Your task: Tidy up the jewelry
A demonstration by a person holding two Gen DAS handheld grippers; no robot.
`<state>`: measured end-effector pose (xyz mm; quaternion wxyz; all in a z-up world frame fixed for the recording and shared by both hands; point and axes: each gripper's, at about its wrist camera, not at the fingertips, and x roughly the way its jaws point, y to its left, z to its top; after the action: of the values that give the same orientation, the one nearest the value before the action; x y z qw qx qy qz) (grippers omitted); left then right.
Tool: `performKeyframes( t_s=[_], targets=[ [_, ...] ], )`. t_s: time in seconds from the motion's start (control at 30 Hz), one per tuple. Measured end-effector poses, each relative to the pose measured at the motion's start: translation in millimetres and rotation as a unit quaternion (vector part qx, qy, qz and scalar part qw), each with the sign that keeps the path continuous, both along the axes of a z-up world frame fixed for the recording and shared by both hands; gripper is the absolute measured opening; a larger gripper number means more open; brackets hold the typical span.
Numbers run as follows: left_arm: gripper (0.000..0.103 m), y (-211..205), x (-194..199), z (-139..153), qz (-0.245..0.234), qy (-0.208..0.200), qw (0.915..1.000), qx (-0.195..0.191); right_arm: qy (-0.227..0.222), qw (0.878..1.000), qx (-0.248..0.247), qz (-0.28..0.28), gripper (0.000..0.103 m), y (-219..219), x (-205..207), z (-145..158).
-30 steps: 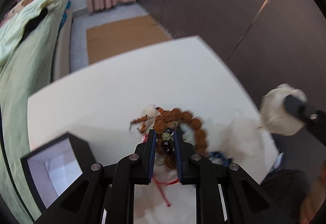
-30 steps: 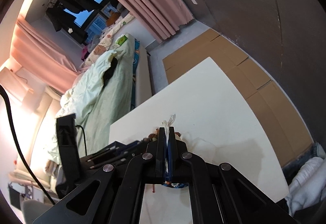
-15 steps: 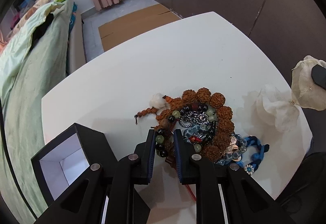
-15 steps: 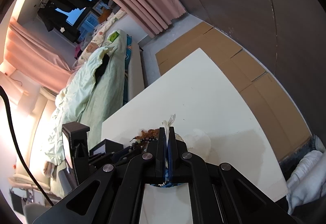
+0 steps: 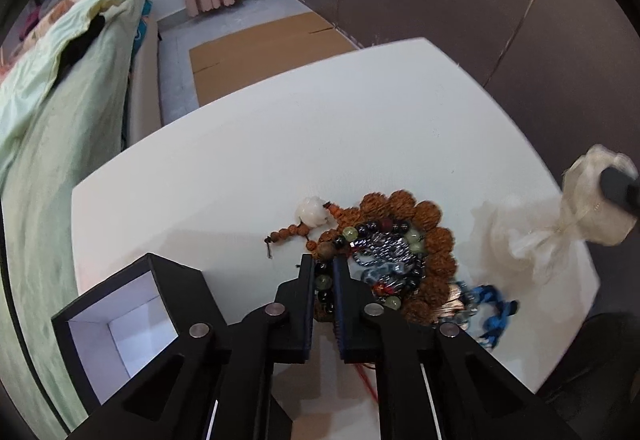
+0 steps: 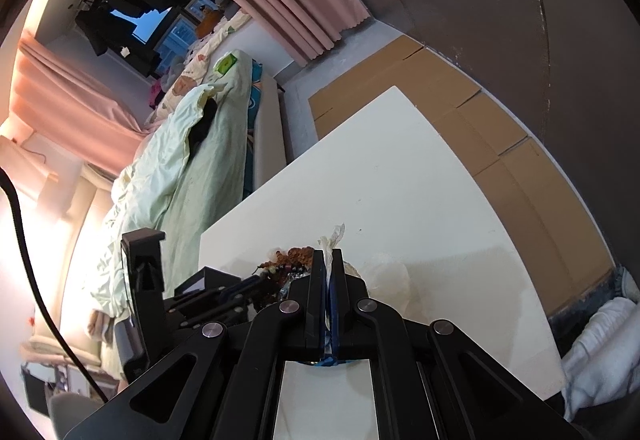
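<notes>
Left gripper [image 5: 323,267], now lowered, pinches the black-and-green bead bracelet [image 5: 325,282] in the heap; right gripper [image 6: 327,260], raised, clamps the sheer white organza pouch [image 6: 331,240], so sorting has begun.

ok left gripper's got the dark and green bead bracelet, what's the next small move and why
Probably lift the left gripper a little and swing toward the open black box at its left. Its jaws sit closed around the beaded bracelet, which is tangled in the jewelry pile on the white table, so a slow lift should free it. The right gripper holds the sheer pouch aside.
</notes>
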<state>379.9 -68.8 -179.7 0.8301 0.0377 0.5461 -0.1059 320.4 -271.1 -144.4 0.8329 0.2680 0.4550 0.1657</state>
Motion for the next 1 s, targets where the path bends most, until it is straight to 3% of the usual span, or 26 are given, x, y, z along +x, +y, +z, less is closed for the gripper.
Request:
performKeyframes(
  t_s=[0.1, 0.43, 0.73, 1.0],
  targets=[
    [0.008, 1, -3, 14, -0.001, -0.02, 0.9998, -0.005, 0.0, 1.0, 0.0, 0.0, 0.003, -1, -1, 0],
    [0.008, 21, -23, 72, 0.015, -0.076, 0.9934, -0.085, -0.029, 0.999, 0.028, 0.023, 0.003, 12, -6, 13],
    [0.008, 64, -53, 116, 0.055, -0.133, 0.982, -0.122, -0.086, 0.991, 0.065, 0.079, 0.003, 65, -12, 39],
    [0.008, 118, -78, 133, 0.103, -0.166, 0.9707, -0.14, -0.112, 0.979, 0.084, 0.15, 0.003, 122, -11, 52]
  ],
)
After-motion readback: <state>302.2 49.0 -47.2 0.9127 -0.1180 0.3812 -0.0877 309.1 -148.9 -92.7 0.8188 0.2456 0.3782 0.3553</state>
